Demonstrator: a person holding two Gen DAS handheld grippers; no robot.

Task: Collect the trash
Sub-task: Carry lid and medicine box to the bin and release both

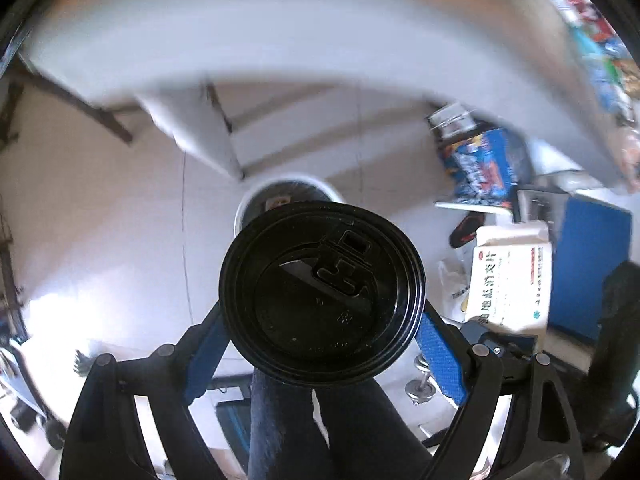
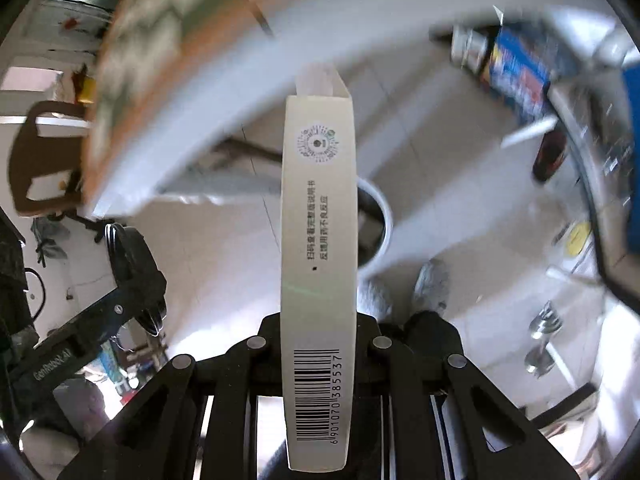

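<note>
Left tool (image 1: 322, 334): closed on a cup with a black lid (image 1: 322, 294); its blue-padded fingers (image 1: 440, 356) press the cup from both sides just under the lid's rim, and the lid faces the left wrist camera.

Right tool (image 2: 318, 320): clamped on a white medicine box (image 2: 318, 240) held edge-on, the narrow side with barcode and round code toward the right wrist camera. The finger pads are hidden behind the box.

Medicine box, left view: seen at the right (image 1: 510, 280), its broad printed face showing, just beside the cup and raised above the floor.

Trash bin (image 1: 286, 196): a white-rimmed round bin with a dark inside, standing on the floor; in the left wrist view it sits directly behind the lid's upper edge. In the right wrist view its rim (image 2: 380, 216) shows partly, right of the box.

Tabletop (image 1: 280, 40): a pale, motion-blurred slab across the top of both views, with colourful packets near its right end.

Floor (image 1: 120, 220): light tiles; a blue printed carton (image 1: 480, 168) stands to the right, well apart from the bin.

Person: dark trouser legs (image 1: 320, 432) below the cup; grey shoes (image 2: 430, 284) next to the bin.
</note>
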